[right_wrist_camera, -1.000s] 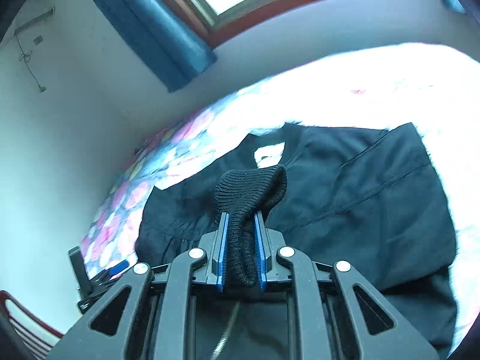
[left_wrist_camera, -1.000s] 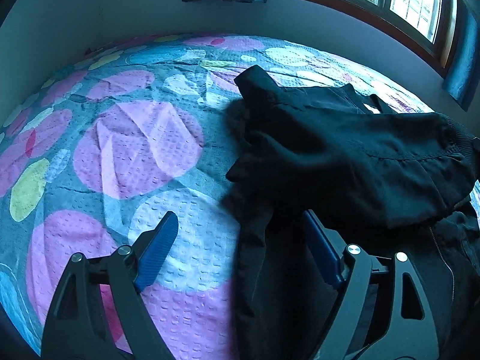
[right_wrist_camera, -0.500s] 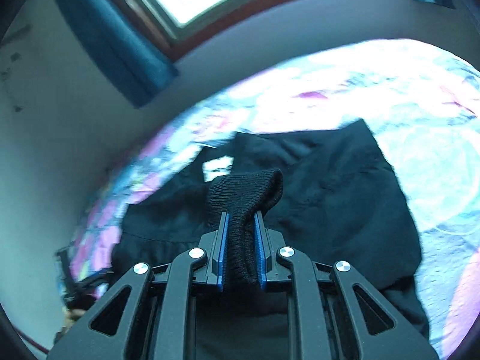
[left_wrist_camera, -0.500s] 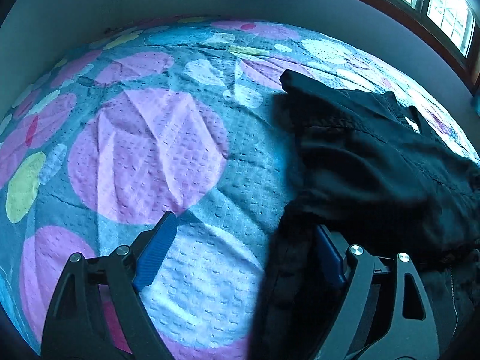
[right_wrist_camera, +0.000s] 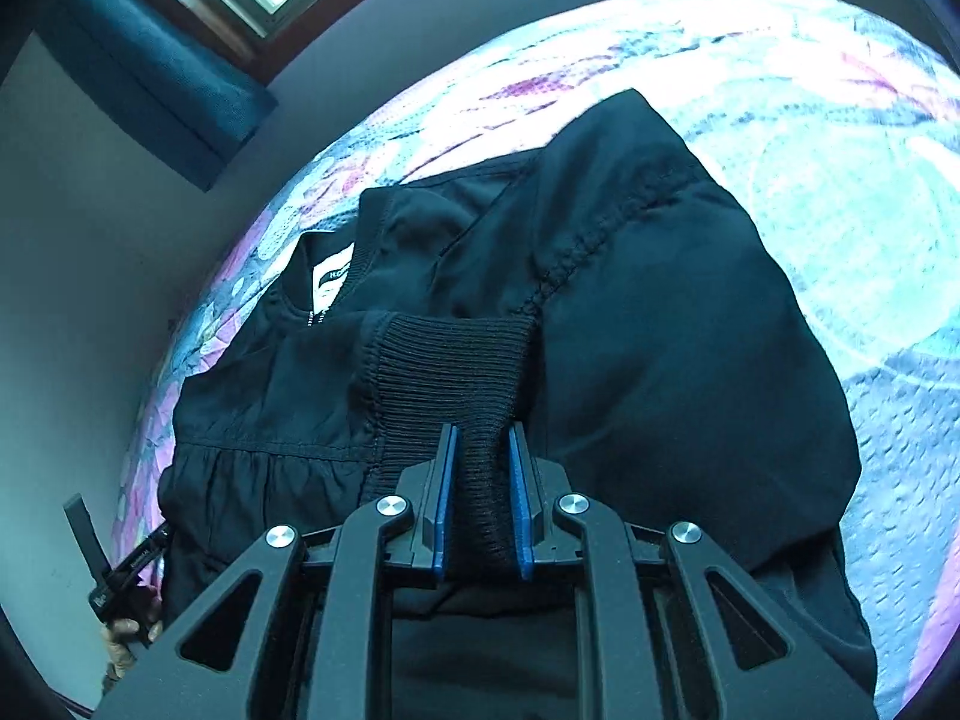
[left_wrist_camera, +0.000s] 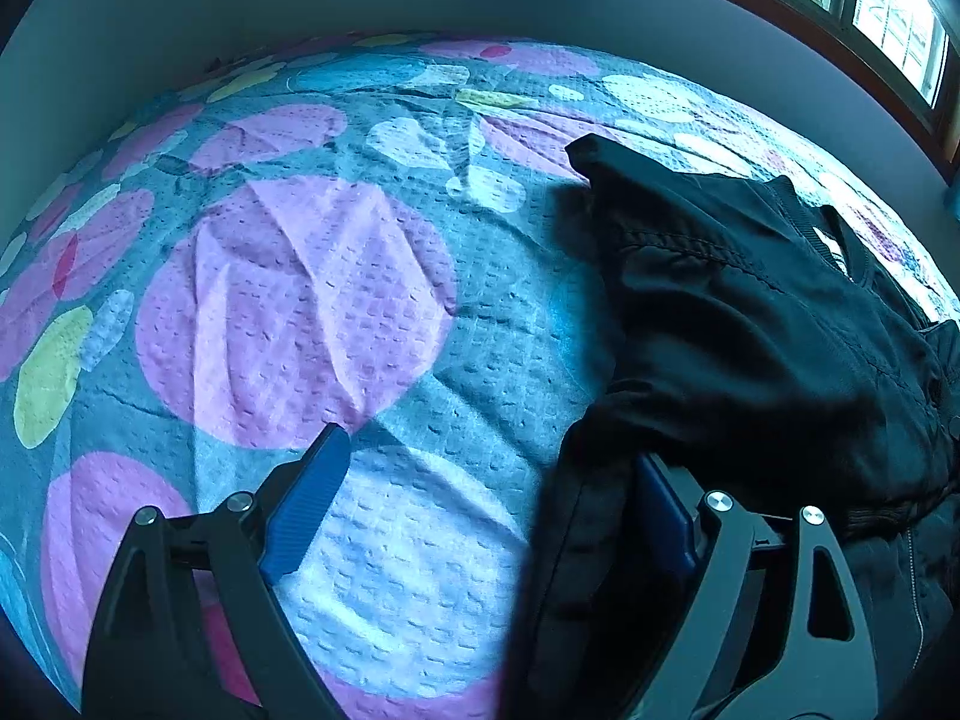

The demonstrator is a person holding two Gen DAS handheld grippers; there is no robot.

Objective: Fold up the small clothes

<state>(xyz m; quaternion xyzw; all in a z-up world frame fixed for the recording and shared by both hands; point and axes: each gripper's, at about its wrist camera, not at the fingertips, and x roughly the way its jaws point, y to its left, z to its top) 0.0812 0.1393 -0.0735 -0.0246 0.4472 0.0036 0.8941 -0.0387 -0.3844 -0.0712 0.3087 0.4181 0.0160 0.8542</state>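
Lying on the bed [left_wrist_camera: 288, 312], on a quilt printed with pink, lilac, white and yellow circles over a teal ground: a small black jacket [right_wrist_camera: 630, 300], spread toward the right and far part of the bed in the left wrist view, filling the middle of the right wrist view; showing a white neck label [right_wrist_camera: 332, 277] at the collar, far left of the garment, with the top of a zip just beneath it; lying folded across the chest, one sleeve, its ribbed cuff [right_wrist_camera: 450, 372] reaching the near side; gripping that cuff, the right tongs [right_wrist_camera: 483, 504], blue pads pressing on the knit from either side, dark rib filling the gap between them; standing wide apart, the left tongs [left_wrist_camera: 492, 510], left blue pad [left_wrist_camera: 306, 504] hanging over bare quilt, right pad partly hidden under the jacket's near left edge, with black cloth draping over it; not possible to tell whether that pad is touching the cloth; running along the far right, a window [left_wrist_camera: 888, 18] with a red-brown frame, and hanging beside it a dark blue curtain [right_wrist_camera: 162, 72]; showing at the near left of the right wrist view, the other handset with a bit of the hand holding it.
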